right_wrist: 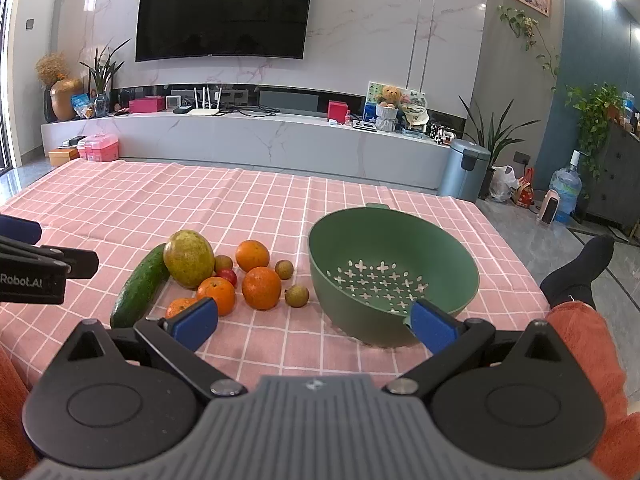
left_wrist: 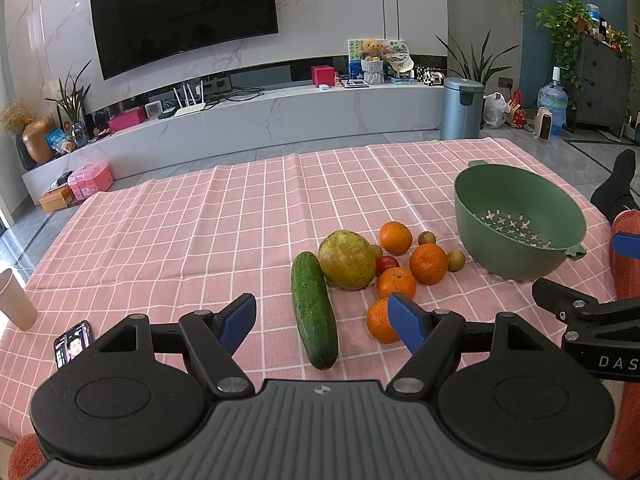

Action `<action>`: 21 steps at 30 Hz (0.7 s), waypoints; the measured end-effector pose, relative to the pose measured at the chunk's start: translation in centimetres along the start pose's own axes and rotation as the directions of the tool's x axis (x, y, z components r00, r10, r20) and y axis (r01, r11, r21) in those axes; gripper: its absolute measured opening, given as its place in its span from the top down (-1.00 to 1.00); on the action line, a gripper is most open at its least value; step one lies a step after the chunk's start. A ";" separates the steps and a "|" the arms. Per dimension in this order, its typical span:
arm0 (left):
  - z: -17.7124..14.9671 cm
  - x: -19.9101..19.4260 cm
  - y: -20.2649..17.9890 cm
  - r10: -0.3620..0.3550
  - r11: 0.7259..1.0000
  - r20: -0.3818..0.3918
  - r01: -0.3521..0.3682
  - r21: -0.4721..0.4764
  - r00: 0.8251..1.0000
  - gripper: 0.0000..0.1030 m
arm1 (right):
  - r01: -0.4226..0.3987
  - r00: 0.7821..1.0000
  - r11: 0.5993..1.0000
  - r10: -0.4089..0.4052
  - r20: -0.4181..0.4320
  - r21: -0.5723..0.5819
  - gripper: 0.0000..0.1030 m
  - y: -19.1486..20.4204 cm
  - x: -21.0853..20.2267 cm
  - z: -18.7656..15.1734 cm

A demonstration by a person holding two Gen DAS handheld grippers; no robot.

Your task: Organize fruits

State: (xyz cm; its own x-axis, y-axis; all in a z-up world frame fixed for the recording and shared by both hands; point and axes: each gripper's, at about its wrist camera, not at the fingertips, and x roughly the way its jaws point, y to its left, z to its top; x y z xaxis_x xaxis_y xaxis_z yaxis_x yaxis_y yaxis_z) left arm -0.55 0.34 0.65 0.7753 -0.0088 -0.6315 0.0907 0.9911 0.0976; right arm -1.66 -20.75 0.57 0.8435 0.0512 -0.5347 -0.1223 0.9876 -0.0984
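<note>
Fruits beside colander, hand-held grippers open

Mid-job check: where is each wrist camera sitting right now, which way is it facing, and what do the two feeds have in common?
Left wrist: low over the near table edge, facing the cucumber; its open left gripper frames it, right gripper's finger at right.
Right wrist: further right, facing the green colander; open right gripper, orange sleeve, socked foot.
Shared: the fruit pile, colander, pink checked cloth, TV.
</note>
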 end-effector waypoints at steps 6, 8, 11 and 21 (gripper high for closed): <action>0.0 0.0 0.0 -0.001 1.000 0.000 0.001 0.000 1.000 -0.71 | 0.000 1.000 1.000 0.000 -0.001 0.001 -0.91 0.0 0.0 0.0; 0.0 0.0 0.0 -0.002 1.000 0.001 0.002 0.002 1.000 -0.71 | -0.001 1.000 1.000 0.001 -0.003 0.002 -0.91 0.0 0.1 -0.1; 0.2 0.2 0.2 -0.012 1.000 -0.001 0.012 0.007 1.000 -0.71 | -0.026 1.000 1.000 0.026 -0.011 0.009 -0.91 0.0 0.4 0.1; 1.8 4.1 2.9 -0.082 0.992 -0.092 0.073 -0.099 0.992 -0.46 | -0.158 0.986 0.987 0.159 -0.044 0.017 -0.91 1.2 4.2 1.3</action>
State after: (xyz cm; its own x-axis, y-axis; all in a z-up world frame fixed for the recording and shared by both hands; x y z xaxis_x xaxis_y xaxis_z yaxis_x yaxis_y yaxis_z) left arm 4.01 2.93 -0.31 0.7046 -0.0776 -0.7054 0.0844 0.9961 -0.0253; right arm 2.39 -19.11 -0.67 0.7894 0.2011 -0.5801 -0.2456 0.9694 0.0018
